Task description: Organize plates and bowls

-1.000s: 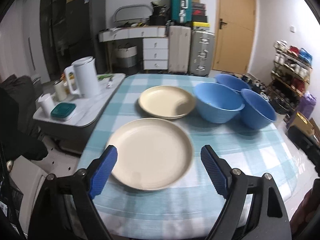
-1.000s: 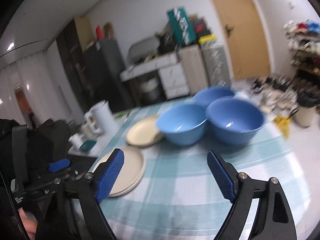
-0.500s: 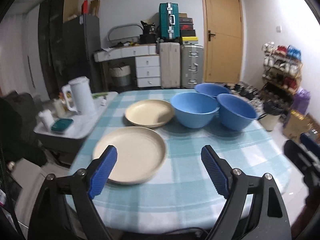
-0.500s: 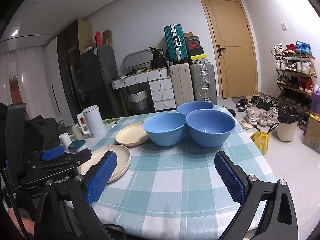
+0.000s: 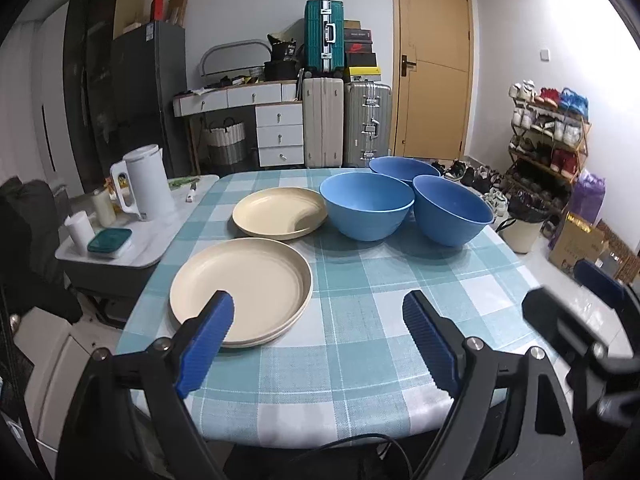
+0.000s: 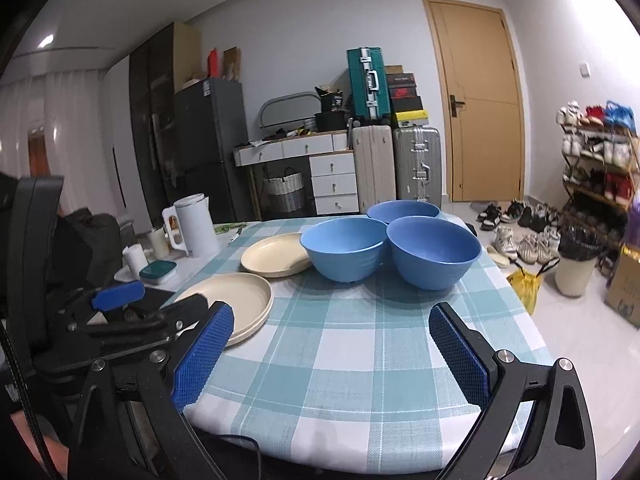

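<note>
Both claws have pulled back from the table [image 5: 360, 320], and the right claw [image 6: 332, 356] has just been opening with nothing in it. Now the left claw [image 5: 316, 344] is wide open and empty too. Near plates [image 5: 240, 284] sit stacked. One plate [image 5: 280, 212] lies behind them, beside three blue bowls [image 5: 366, 204].

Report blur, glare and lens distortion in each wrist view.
Left wrist view: dishes sharp; the right gripper at the right edge is smeared; door bows from fisheye. Right wrist view: sharp throughout; glare spot on the ceiling; dark corners.
</note>
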